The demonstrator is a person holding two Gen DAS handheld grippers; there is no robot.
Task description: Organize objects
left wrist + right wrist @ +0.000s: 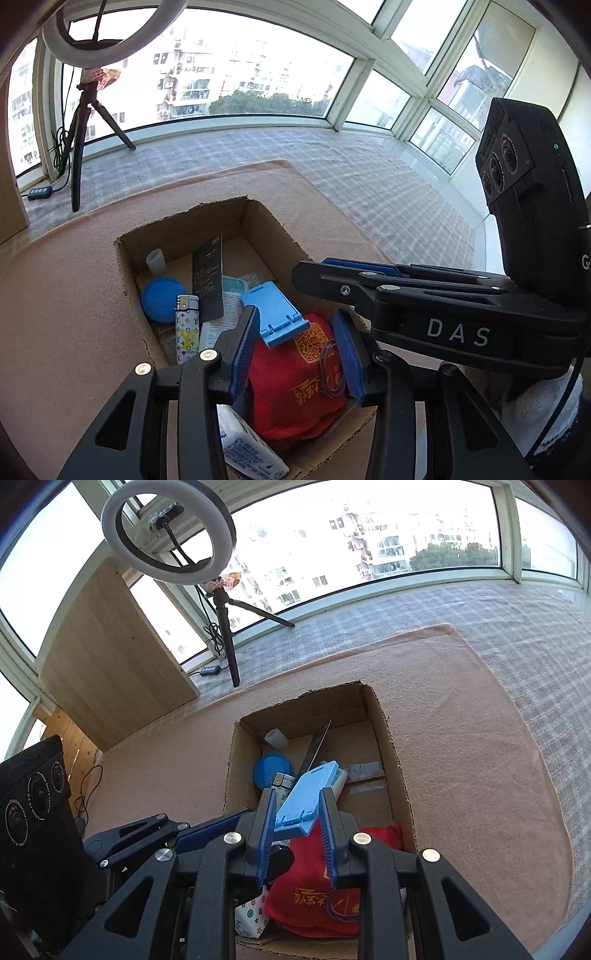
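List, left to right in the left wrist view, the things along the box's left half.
White cup → blue round lid → patterned lighter → black card → blue phone stand.

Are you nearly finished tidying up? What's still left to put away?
Nearly, it seems. Done: the lid, lighter, stand and red pouch lie in the box. In hand: nothing; the left gripper hangs open over the pouch, and the right gripper looks empty too. Left: no loose thing shows on the mat.
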